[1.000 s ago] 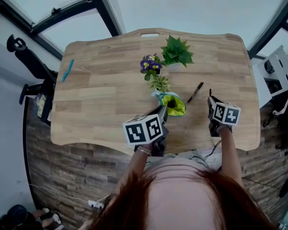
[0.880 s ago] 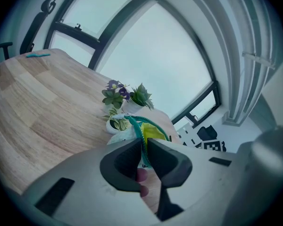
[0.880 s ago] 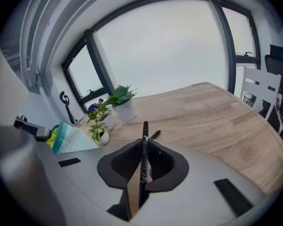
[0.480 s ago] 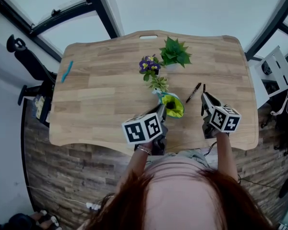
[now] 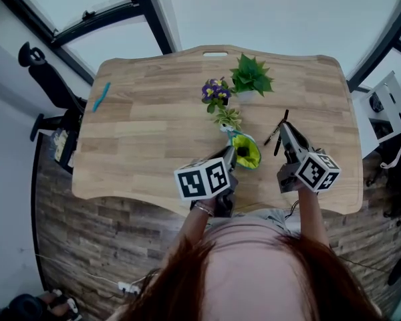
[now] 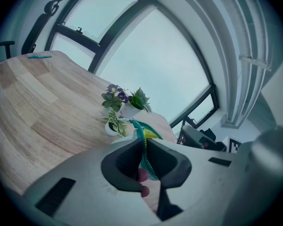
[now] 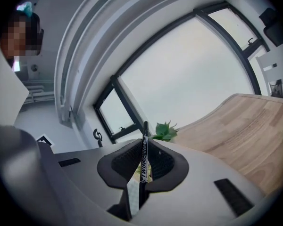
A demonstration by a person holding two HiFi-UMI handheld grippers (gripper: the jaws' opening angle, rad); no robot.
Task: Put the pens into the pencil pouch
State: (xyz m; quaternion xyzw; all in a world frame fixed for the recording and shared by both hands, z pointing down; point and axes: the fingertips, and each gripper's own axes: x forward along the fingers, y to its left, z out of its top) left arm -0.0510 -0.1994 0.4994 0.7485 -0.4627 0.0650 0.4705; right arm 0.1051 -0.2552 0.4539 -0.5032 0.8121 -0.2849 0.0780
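Note:
The pencil pouch point(image 5: 246, 150), teal outside and yellow-green inside, stands open-mouthed on the wooden table point(image 5: 147, 132). My left gripper point(image 5: 230, 158) pinches its near edge. In the left gripper view the teal zipper rim of the pouch point(image 6: 149, 134) runs between the pads of the left gripper point(image 6: 145, 144); these jaws have just been closing on it. My right gripper point(image 5: 285, 134) hangs above the table just right of the pouch, shut on a black pen point(image 5: 281, 130). In the right gripper view that pen point(image 7: 143, 150) stands upright between the pads of the right gripper point(image 7: 144, 144). Another black pen point(image 5: 270, 138) lies on the table beside it.
Three small potted plants stand behind the pouch: a purple-flowered one point(image 5: 215, 91), a green one point(image 5: 251, 77) and a variegated one point(image 5: 227, 118). A teal pen-like thing point(image 5: 101, 96) lies at the table's far left edge. A black chair point(image 5: 45, 79) stands left of the table.
My right gripper has risen and swung left toward the pouch, and the pen in it has tilted up. The left gripper has stayed at the pouch.

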